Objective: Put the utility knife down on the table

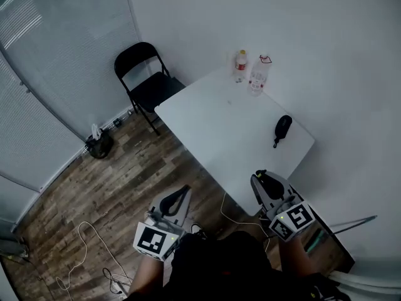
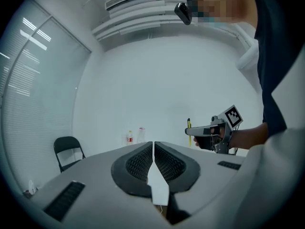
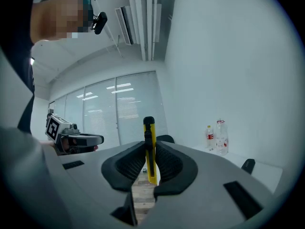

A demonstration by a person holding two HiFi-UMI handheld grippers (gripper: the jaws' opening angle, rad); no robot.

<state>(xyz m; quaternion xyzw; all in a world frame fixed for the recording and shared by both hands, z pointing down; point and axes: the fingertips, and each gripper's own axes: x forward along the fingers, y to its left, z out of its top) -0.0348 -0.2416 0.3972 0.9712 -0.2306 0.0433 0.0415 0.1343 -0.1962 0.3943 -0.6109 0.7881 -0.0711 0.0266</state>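
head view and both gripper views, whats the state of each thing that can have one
utility knife: upright, clamped, not yet on the table
right gripper: shut on the utility knife
left gripper: shut, empty
red-label bottle: upright on the table
clear bottle: upright beside it
folding chair: unfolded, unoccupied
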